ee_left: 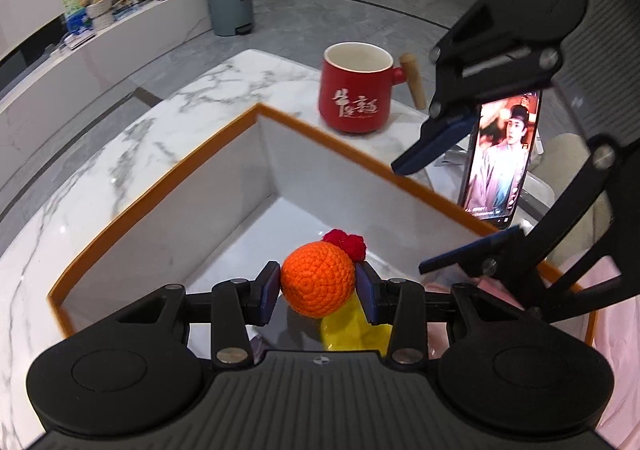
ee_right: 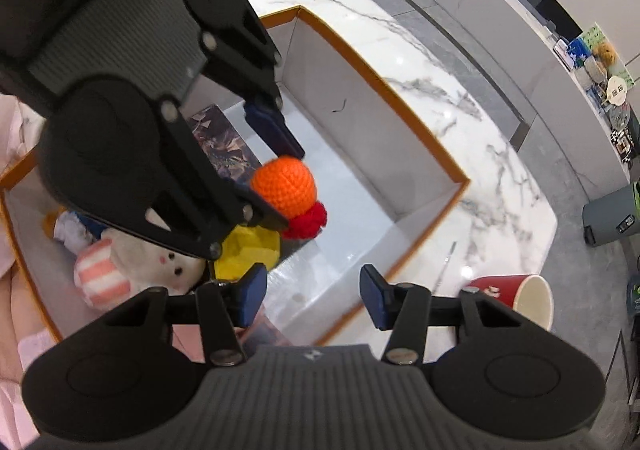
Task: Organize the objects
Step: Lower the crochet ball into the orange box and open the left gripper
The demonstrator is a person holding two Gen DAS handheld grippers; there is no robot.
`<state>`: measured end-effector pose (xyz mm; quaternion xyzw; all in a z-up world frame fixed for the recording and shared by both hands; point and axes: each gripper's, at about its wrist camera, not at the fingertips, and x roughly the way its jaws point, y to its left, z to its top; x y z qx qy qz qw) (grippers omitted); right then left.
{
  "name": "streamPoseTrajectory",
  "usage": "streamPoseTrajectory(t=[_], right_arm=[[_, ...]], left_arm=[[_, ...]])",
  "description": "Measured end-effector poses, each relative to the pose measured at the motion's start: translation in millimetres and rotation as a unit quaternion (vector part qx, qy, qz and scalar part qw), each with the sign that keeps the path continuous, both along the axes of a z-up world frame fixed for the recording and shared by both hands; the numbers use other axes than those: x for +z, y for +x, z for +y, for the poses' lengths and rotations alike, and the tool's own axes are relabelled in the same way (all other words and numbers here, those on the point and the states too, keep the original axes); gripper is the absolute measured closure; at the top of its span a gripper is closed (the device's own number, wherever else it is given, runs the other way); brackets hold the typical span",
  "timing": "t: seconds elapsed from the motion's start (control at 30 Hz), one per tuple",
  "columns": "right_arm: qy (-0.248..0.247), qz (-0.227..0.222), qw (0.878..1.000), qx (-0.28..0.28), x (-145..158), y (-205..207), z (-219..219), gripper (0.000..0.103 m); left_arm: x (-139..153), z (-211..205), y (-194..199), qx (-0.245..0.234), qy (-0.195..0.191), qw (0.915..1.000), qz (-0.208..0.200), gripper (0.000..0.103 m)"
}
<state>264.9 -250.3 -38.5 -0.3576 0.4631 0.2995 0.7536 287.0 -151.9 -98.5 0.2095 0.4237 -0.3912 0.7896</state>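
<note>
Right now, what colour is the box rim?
Orange, on the box rim, with white walls inside. Clearest in the left wrist view.

White brush-style Chinese characters ran across the side of the red mug (ee_left: 357,95), too stylised to read with certainty. Small white caption text sat low on the phone screen (ee_left: 502,157), seemingly Chinese, too tiny to read.

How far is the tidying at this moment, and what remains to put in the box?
Done: a rabbit plush, a yellow object and a dark patterned item already lie in the orange-rimmed box. In hand: the left gripper is shut on the orange crochet ball, held over the box interior; the right gripper is open and holds nothing. Possibly left: the red mug and the phone stand outside the box.
</note>
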Motion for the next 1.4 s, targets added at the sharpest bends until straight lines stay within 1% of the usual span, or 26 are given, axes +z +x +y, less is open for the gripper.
streamPoseTrajectory(t=[0.03,0.1,0.13,0.17,0.27,0.33,0.37,0.47,0.53,0.6,0.77,0.97,1.13,1.23,1.4], right_arm=[[-0.002,-0.004,1.000,-0.002,2.9,-1.6,-3.1,0.052],[-0.002,-0.008,1.000,-0.007,7.4,-3.5,-10.6,0.058],[-0.001,-0.009,1.000,-0.011,7.5,6.1,-19.0,0.059],[-0.001,-0.009,1.000,-0.012,7.5,5.6,-20.9,0.060],[0.000,-0.012,1.000,-0.015,5.8,9.7,-15.9,0.060],[-0.005,-0.016,1.000,-0.015,3.2,8.8,-18.4,0.061],[-0.003,-0.013,1.000,-0.017,-0.1,17.4,-22.6,0.061],[0.013,-0.001,1.000,-0.027,-0.1,15.6,-27.5,0.060],[0.015,0.000,1.000,-0.028,-2.8,17.3,-28.0,0.060],[0.014,0.001,1.000,-0.028,1.0,11.0,-27.1,0.060],[0.017,0.005,0.999,-0.028,-9.0,19.0,-28.2,0.060],[0.018,0.007,0.999,-0.029,-13.5,19.3,-30.0,0.060],[0.024,0.007,0.999,-0.030,-8.1,13.1,-28.0,0.060],[0.023,0.004,0.999,-0.030,-2.9,8.2,-25.0,0.060],[0.036,0.001,0.999,-0.036,11.5,1.0,-17.4,0.060]], left_arm=[[-1.4,-4.0,0.7,-0.004,0.000,1.0000,0.003,0.057],[-4.4,-13.2,1.1,-0.013,0.000,0.9999,0.010,0.057],[-6.1,-17.7,0.7,-0.017,0.001,0.9998,0.012,0.057],[-7.9,-22.1,0.4,-0.023,0.000,0.9996,0.014,0.057],[-16.1,-30.4,1.6,-0.029,0.003,0.9994,0.017,0.057],[-21.2,-31.9,3.1,-0.033,0.000,0.9991,0.028,0.057],[-23.4,-32.3,3.7,-0.033,0.002,0.9989,0.034,0.057],[-27.5,-32.7,4.8,-0.038,0.008,0.9981,0.047,0.056],[-29.9,-32.6,6.1,-0.037,0.005,0.9978,0.055,0.056],[-32.3,-33.0,7.7,-0.032,0.005,0.9974,0.065,0.056],[-36.6,-32.5,8.6,-0.029,0.007,0.9954,0.091,0.055],[-32.6,-29.4,5.3,-0.027,0.005,0.9951,0.095,0.055],[-23.5,-19.1,1.7,-0.020,0.005,0.9963,0.084,0.055],[-12.5,-8.6,-0.6,-0.012,-0.003,0.9972,0.073,0.055],[14.2,14.2,-13.1,0.002,-0.025,0.9987,0.043,0.055]])
